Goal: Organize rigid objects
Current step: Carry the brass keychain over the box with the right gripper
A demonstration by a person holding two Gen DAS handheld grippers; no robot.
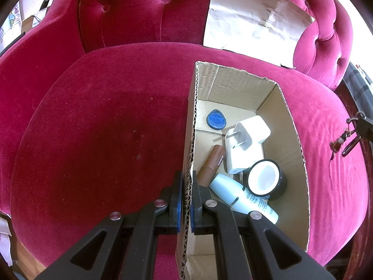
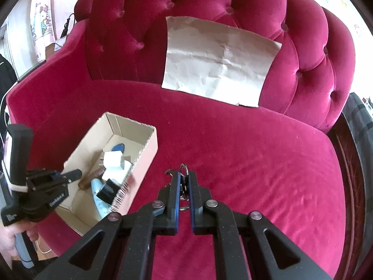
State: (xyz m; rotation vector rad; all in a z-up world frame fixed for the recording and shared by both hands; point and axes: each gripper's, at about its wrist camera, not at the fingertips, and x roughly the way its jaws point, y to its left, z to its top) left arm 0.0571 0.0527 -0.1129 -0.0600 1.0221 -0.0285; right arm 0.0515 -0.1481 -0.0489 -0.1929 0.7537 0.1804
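Our right gripper (image 2: pixel 184 182), jaws clamped on a key ring (image 2: pixel 183 171), hangs over the red velvet seat (image 2: pixel 256 163) just right of the cardboard box (image 2: pixel 149 149), whose left wall our left gripper (image 1: pixel 185 179) pinches, nearer the box.

Seat cushion (image 2: pixel 233 154) bare right of box (image 2: pixel 149 149).

Both claw cameras look steeply down, close, sharing the cardboard box (image 1: pixel 291 126) and sofa (image 2: pixel 256 151).
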